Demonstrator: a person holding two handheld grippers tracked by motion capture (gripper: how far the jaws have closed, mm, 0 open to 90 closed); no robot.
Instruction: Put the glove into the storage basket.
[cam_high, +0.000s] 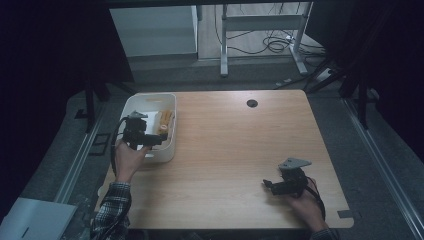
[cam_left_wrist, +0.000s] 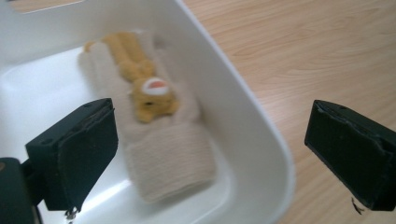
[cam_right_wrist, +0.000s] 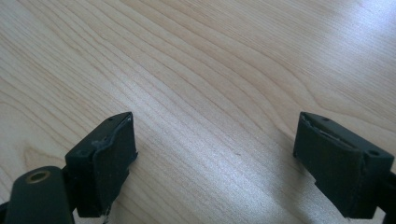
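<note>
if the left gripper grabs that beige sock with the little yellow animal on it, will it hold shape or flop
The sock looks like soft ribbed knit lying flat in the white bin, so it would probably droop from wherever it is pinched. It seems light for its size. The fuzzy surface should grip well against the left gripper and is unlikely to slip or roll.

In the left gripper view, the white bin (cam_left_wrist: 243, 126) is cut off by the top, left and bottom edges, and the cream sock with a yellow bear (cam_left_wrist: 159, 135) lying in it is softly blurred. In the high view that sock (cam_high: 164, 122) is too small to make out, its lower end hidden behind the left gripper (cam_high: 150, 140). At the lower right of the high view, the person's right hand (cam_high: 306, 207) runs off the bottom edge.
</note>
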